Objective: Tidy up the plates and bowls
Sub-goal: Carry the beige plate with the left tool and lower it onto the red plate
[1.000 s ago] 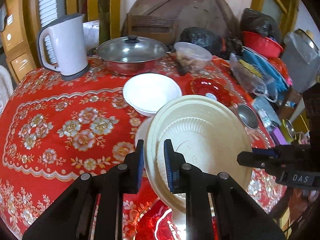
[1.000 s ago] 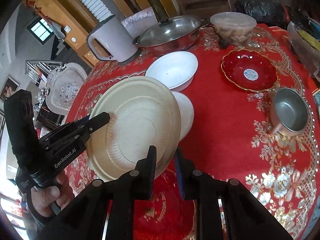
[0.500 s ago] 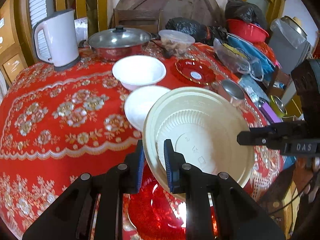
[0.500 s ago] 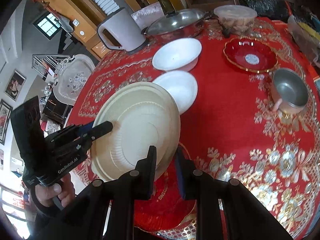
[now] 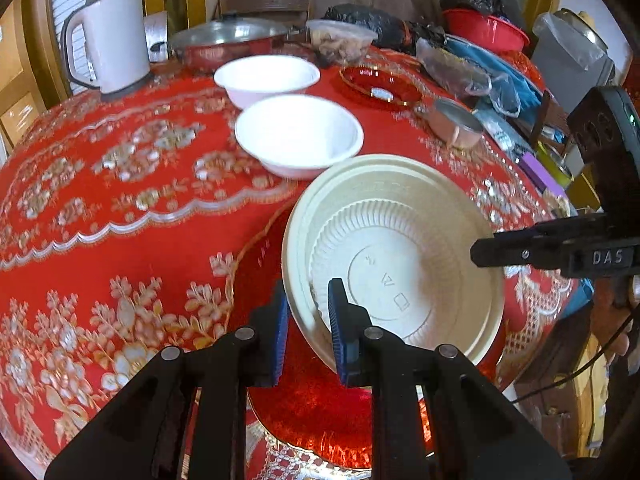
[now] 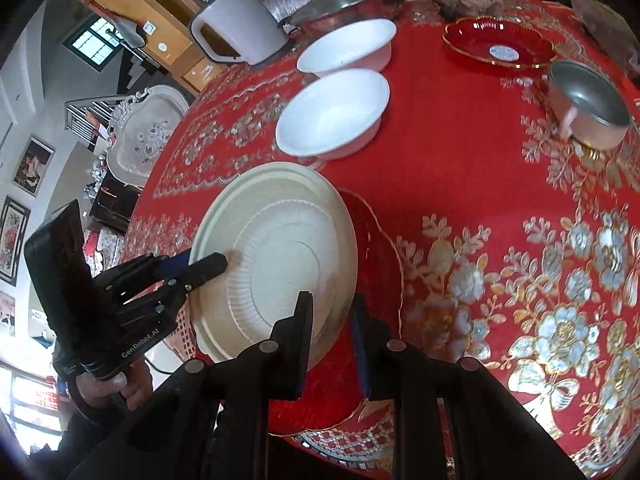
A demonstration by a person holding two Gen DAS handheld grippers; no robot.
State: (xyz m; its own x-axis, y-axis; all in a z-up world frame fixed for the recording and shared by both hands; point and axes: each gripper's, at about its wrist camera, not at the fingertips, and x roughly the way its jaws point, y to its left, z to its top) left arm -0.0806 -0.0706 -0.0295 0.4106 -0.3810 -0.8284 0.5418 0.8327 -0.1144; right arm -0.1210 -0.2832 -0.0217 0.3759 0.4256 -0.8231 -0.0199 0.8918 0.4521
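Cream plastic fills the lower middle of both views: the cream plate (image 5: 400, 256) is pinched at its rim by my left gripper (image 5: 306, 328) and my right gripper (image 6: 330, 340) together, tilted over the large red plate (image 5: 312, 400) at the bottom of frame. I judge the sorting barely begun. Two white bowls (image 5: 298, 136) sit unstacked and empty above centre, the small red dish (image 6: 500, 48) and metal cup (image 6: 588, 104) lie well apart at upper right, also empty. Only the clear tub (image 5: 340, 40) at top holds food.
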